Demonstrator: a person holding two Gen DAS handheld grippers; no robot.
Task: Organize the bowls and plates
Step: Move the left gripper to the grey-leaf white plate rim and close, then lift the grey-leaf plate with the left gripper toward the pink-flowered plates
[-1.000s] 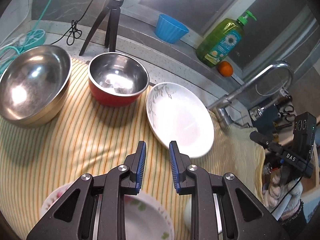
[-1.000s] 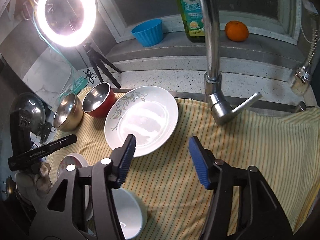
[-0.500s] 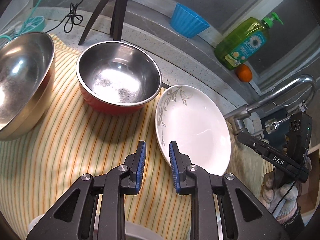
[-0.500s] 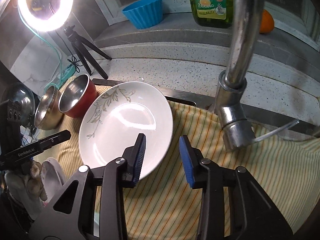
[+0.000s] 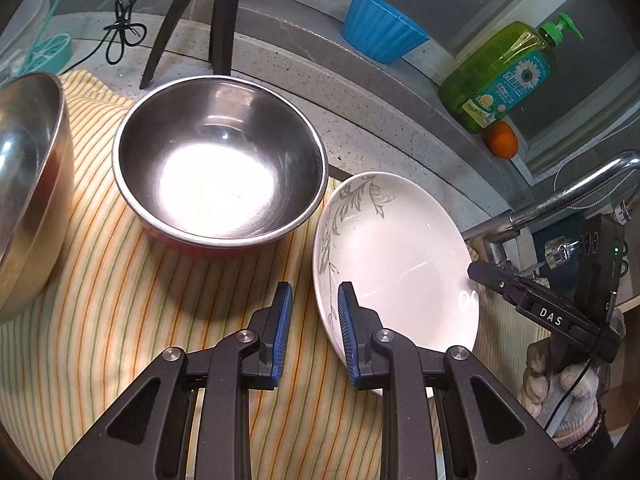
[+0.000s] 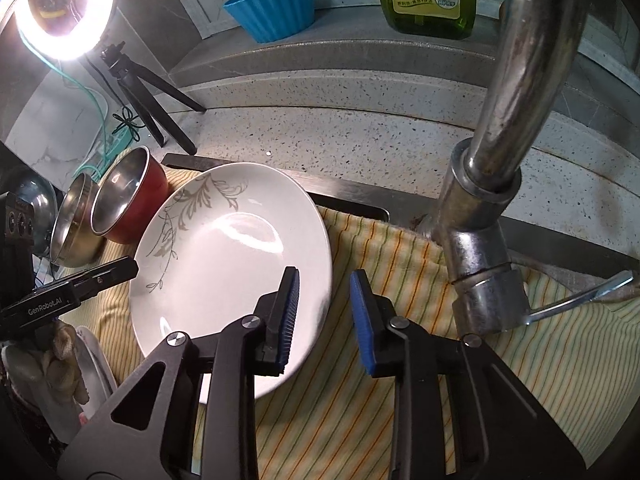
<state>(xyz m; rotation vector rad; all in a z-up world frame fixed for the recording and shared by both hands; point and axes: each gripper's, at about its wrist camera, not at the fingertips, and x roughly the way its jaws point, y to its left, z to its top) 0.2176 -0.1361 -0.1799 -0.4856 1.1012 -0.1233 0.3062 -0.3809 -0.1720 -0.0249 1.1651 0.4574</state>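
A white plate with a grey leaf pattern (image 5: 396,256) (image 6: 232,264) lies on the yellow striped cloth (image 5: 120,312). My left gripper (image 5: 314,312) is open; its fingers straddle the plate's near left rim. My right gripper (image 6: 324,300) is open; its fingers straddle the plate's right rim. A steel bowl with a red outside (image 5: 218,164) (image 6: 128,196) sits left of the plate. A gold steel bowl (image 5: 24,184) (image 6: 70,224) sits further left.
A chrome faucet (image 6: 492,208) rises close on the right of the plate. A blue cup (image 5: 380,36), a green soap bottle (image 5: 500,80) and an orange (image 5: 502,140) stand on the back ledge. A tripod (image 5: 212,20) with a ring light (image 6: 60,8) stands behind the bowls. A patterned plate (image 6: 94,368) lies low left.
Both grippers moved forward and down to the white plate's rims. The right jaws narrowed from wide open. The left jaws stayed about the same width.
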